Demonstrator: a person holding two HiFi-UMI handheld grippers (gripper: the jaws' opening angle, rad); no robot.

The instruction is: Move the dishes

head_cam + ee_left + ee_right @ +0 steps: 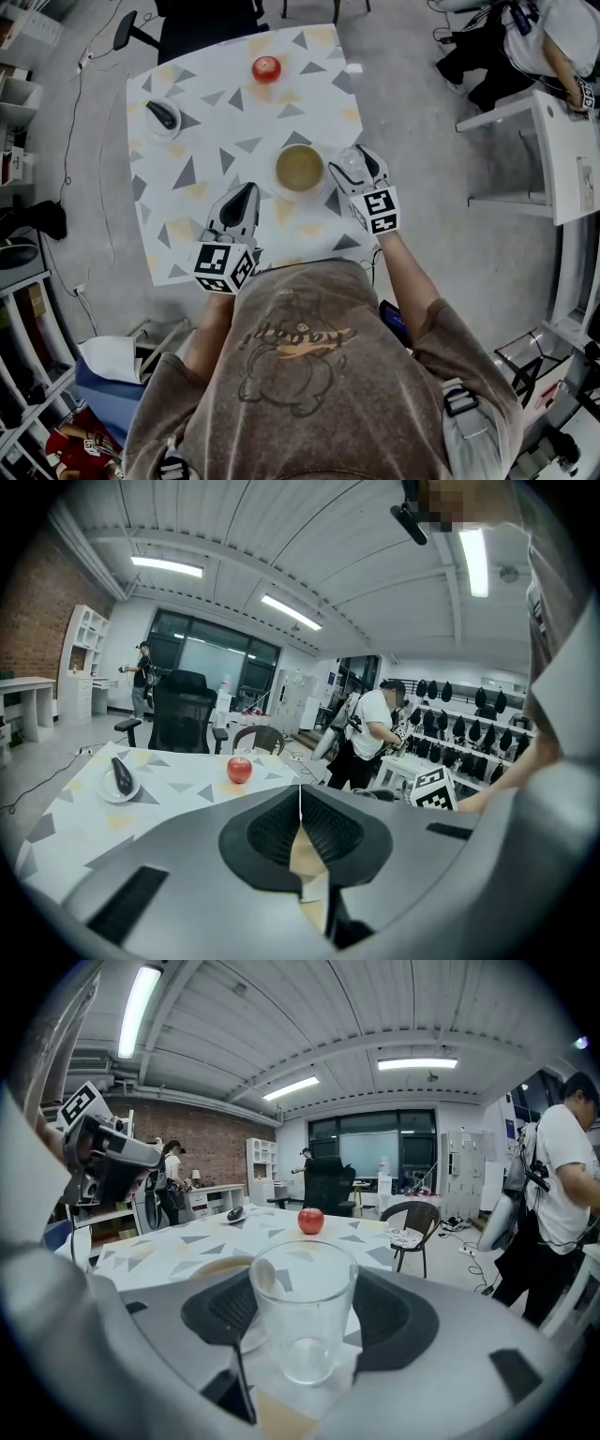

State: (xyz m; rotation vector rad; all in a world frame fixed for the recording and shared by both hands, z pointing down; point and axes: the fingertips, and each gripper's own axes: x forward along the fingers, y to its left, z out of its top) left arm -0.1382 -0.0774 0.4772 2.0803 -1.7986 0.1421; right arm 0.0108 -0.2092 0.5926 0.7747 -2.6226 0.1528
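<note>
On the table (216, 150) a bowl (300, 169) holds something yellow-green. From the head view, the right gripper (356, 161) is just to the right of the bowl, and the left gripper (247, 187) is to the bowl's left, on the side nearer the person.

The right gripper view shows what the head view cannot. The glass (302, 1312) is clear and empty, and it stands upright on the table right beside the bowl. The right gripper's jaws are wide apart with the glass between them. The pads sit just next to its sides.

The left gripper view shows its own jaws closed tight together, with nothing between them. Those jaws hide the bowl and the glass. Past them are a red apple (239, 770) and a small plate (105, 794) with a dark thing (122, 775) on it. Both are well beyond the bowl, on the far side of the table.
</note>
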